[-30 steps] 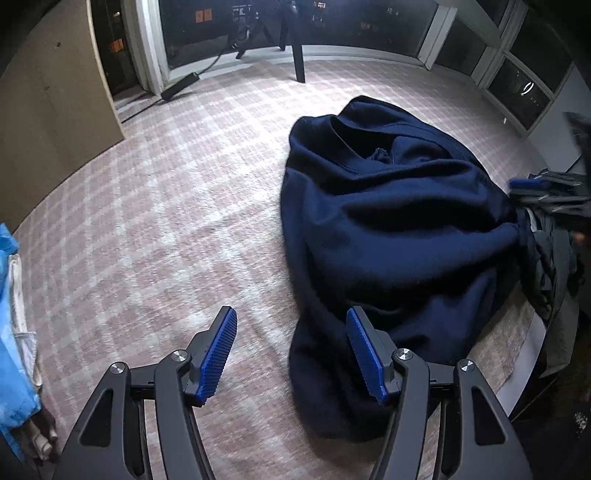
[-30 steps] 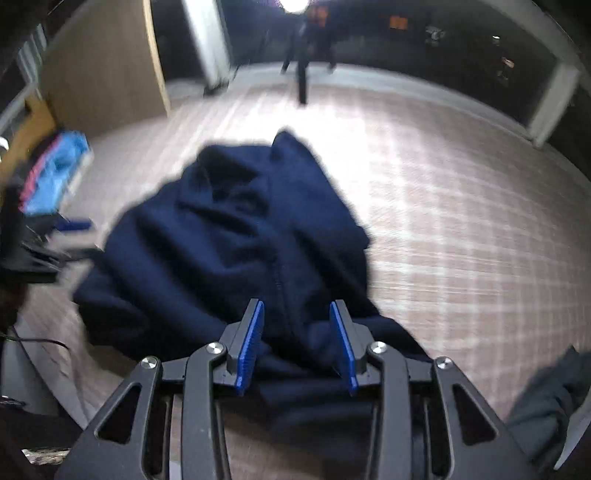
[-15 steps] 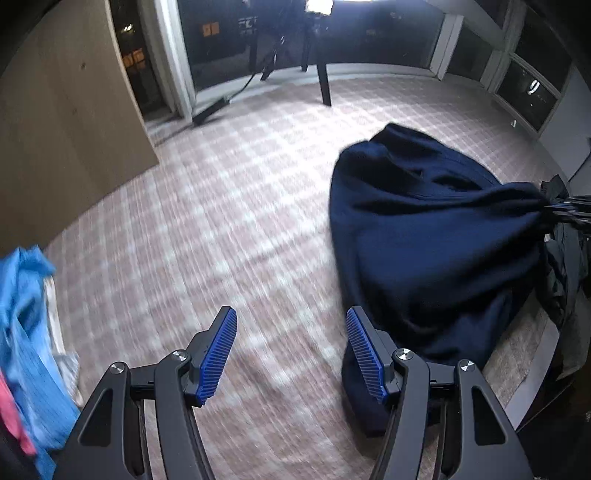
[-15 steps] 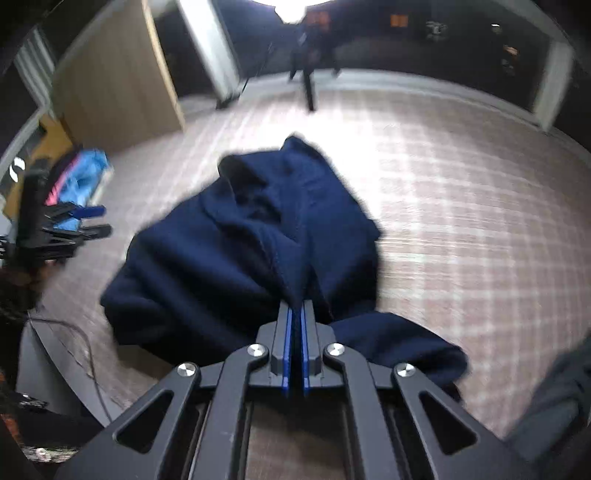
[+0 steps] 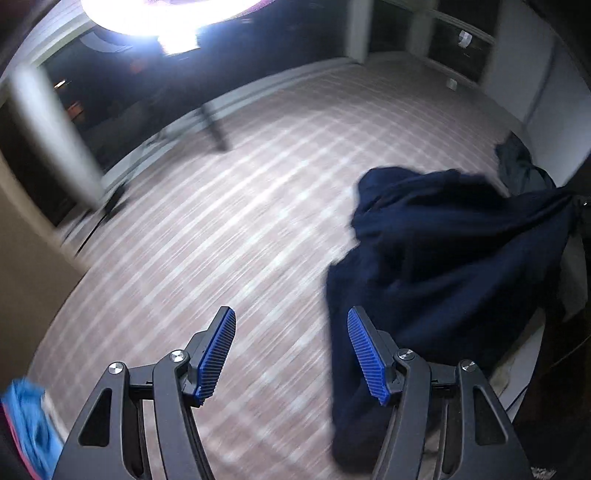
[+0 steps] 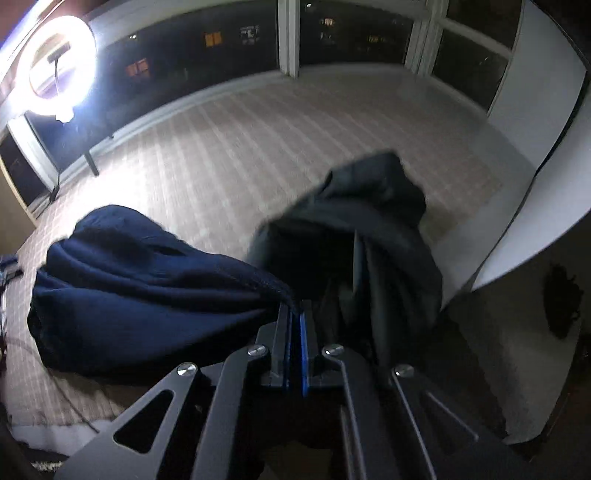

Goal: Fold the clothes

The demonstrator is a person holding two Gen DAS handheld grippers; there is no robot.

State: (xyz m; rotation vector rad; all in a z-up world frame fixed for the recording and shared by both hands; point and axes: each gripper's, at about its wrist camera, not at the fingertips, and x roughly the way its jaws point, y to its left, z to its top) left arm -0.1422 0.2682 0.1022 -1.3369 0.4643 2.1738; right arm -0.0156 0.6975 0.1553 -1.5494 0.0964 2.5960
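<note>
A navy blue garment (image 5: 443, 258) lies bunched on the checked cloth surface (image 5: 240, 229), stretched toward the right edge of the left wrist view. My left gripper (image 5: 291, 328) hangs open above the cloth just left of the garment, with nothing between its blue pads. In the right wrist view my right gripper (image 6: 295, 314) is shut on an edge of the navy garment (image 6: 147, 288), which trails away to the left in taut folds. A dark grey garment (image 6: 369, 236) lies heaped just beyond and to the right of that gripper.
A lit ring light (image 6: 55, 70) on a stand is at the far left by dark windows (image 6: 351, 33). Blue and pink clothes (image 5: 29, 424) sit at the left edge. A white panel (image 6: 535, 166) borders the right side. A wooden board (image 5: 22, 277) stands left.
My right gripper closed on the navy garment's edge and pulled it to the right, near the grey heap. The left gripper swung away, so the garment now sits further right in its view.
</note>
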